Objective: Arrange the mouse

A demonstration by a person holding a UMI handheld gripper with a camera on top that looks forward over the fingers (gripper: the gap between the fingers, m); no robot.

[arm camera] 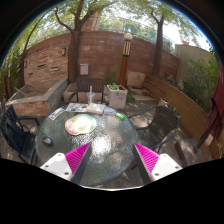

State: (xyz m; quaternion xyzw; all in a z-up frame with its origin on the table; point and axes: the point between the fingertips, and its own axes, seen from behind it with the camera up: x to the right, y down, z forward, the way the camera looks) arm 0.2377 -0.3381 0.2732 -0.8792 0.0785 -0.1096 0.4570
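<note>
Fingers of the gripper (pixel 112 160) stand spread wide apart with nothing between them, their pink pads (pixel 74 158) angled inward over the near edge of a round glass table (pixel 100 150). On the table, beyond the left finger, lies a round plate-like object (pixel 81 124) with a pale top. Past it, toward the table's far side, stands a small clear rack or holder (pixel 93 106), and to that holder's right sits a small green thing (pixel 121 116). I cannot pick out a mouse on the table; nothing there is clear enough to name as one. Dark metal chairs ring the table: one at its left (pixel 18 132), one at its right (pixel 160 125). Behind the table a white planter (pixel 116 96) stands on the patio, with a brick wall (pixel 95 55) and tree trunks (pixel 75 45) beyond it.
</note>
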